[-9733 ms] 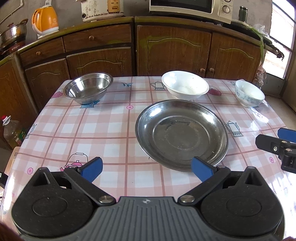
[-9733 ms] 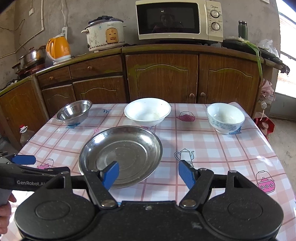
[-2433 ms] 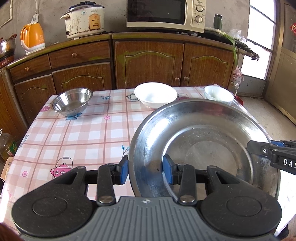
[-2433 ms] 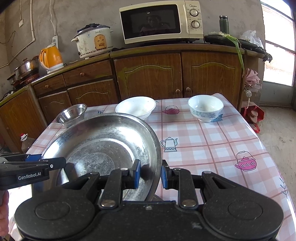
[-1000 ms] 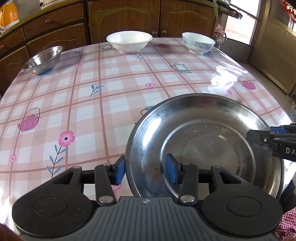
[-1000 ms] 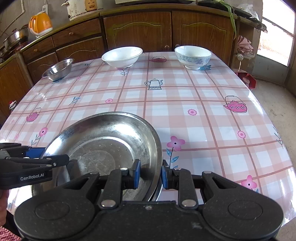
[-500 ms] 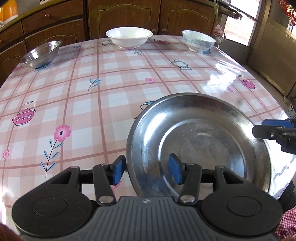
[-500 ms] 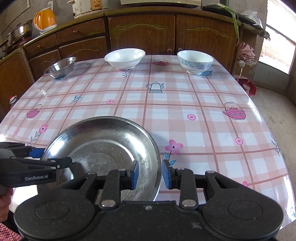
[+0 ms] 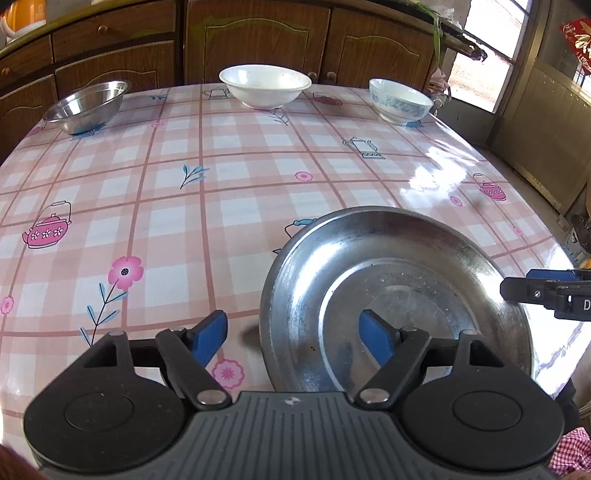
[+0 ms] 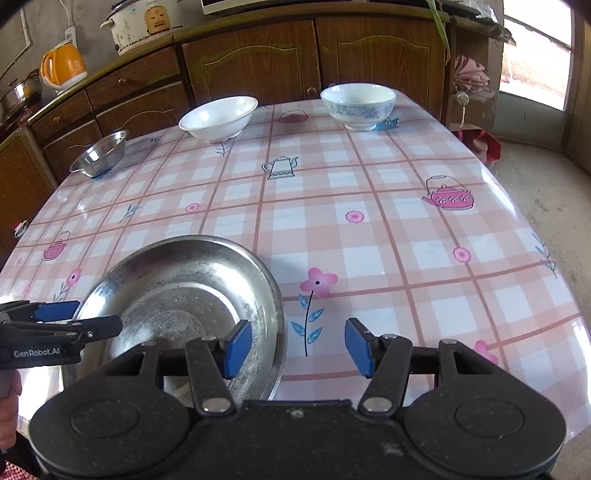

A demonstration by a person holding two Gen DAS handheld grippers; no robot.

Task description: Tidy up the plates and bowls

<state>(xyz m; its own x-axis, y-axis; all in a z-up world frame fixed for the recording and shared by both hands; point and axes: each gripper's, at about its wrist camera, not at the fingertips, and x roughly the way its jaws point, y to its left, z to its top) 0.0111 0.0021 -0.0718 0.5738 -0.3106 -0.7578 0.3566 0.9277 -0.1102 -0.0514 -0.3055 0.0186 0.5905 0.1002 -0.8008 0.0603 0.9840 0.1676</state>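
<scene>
A wide steel plate (image 9: 406,258) (image 10: 177,288) lies on the checked table near its front edge. My left gripper (image 9: 291,338) straddles the plate's left rim, jaws opening, with neither blue pad touching it. My right gripper (image 10: 299,347) straddles the right rim the same way, jaws opening and pads clear of the metal. Each gripper shows in the other's view: the right gripper (image 9: 517,286), the left gripper (image 10: 74,317). Along the far edge stand a small steel bowl (image 9: 86,107) (image 10: 99,153), a white bowl (image 9: 264,86) (image 10: 218,118) and a blue-patterned bowl (image 9: 400,99) (image 10: 358,105).
The table (image 9: 221,206) wears a glossy pink checked cloth. Brown cupboards (image 10: 251,59) run behind it, with an orange kettle (image 10: 62,66) and a rice cooker (image 10: 147,22) on top. A hand (image 10: 7,406) shows at the lower left edge.
Both grippers have spread their jaws off the plate's rim, and the plate now rests on the table. The hands have hardly shifted.
</scene>
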